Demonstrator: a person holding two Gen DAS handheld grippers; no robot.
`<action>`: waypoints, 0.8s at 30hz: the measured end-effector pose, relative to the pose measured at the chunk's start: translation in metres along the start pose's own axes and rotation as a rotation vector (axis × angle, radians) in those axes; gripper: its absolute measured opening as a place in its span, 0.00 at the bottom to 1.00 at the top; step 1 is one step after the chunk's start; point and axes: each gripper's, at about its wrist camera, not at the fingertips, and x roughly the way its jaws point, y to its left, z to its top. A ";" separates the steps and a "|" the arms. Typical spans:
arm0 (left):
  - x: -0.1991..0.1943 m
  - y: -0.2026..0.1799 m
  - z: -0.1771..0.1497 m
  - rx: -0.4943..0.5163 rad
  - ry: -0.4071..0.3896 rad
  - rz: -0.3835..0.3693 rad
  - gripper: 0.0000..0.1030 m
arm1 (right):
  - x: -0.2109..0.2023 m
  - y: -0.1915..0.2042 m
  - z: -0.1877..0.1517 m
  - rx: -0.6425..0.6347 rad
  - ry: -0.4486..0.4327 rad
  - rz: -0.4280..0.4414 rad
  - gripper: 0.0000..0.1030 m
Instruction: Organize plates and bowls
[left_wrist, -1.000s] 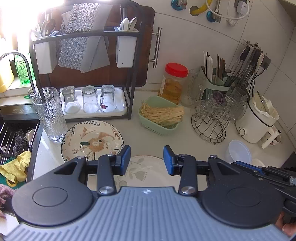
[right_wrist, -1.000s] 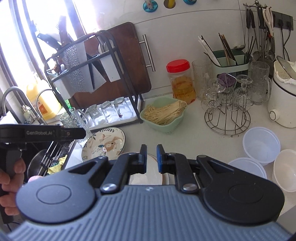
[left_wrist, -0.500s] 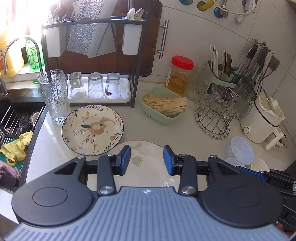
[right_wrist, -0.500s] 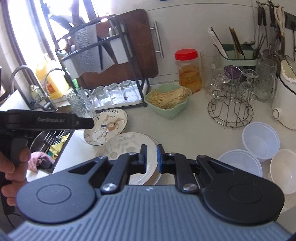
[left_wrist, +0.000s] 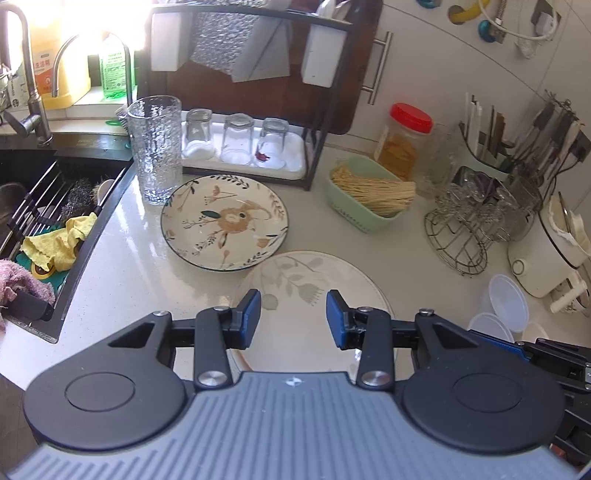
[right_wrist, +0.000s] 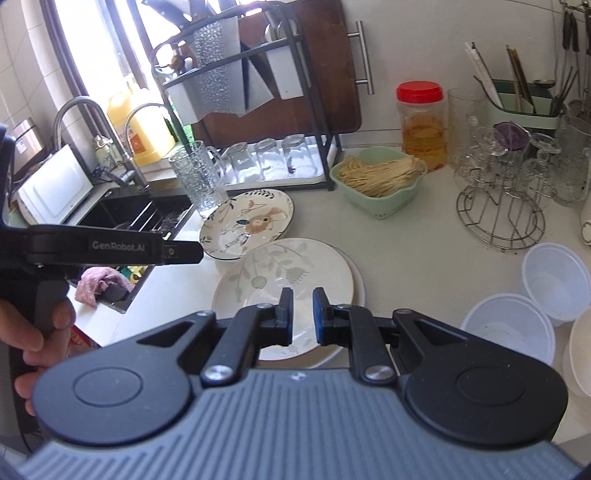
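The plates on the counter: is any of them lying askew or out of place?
Yes. The pale leaf-print plate sits off-centre on a plain white plate beneath it, whose rim shows only on the right. The floral plate lies apart, its near edge tucked just under the leaf-print plate's rim.

My view: pale countertop (left_wrist: 140, 280) bearing floral plate (left_wrist: 225, 221), leaf-pattern plate stack (right_wrist: 288, 291), textured tumbler (left_wrist: 155, 147), green noodle basket (left_wrist: 365, 195), wire glass rack (right_wrist: 498, 218), white plastic bowls (right_wrist: 554, 277), red-lidded jar (right_wrist: 421, 125).
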 end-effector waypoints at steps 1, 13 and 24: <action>0.003 0.004 0.001 -0.006 0.004 0.004 0.42 | 0.004 0.001 0.002 -0.001 0.006 0.004 0.14; 0.051 0.062 0.026 -0.071 0.027 0.060 0.42 | 0.073 0.017 0.035 -0.018 0.077 0.035 0.14; 0.117 0.108 0.047 -0.146 0.068 0.094 0.48 | 0.140 0.022 0.050 -0.032 0.172 0.015 0.15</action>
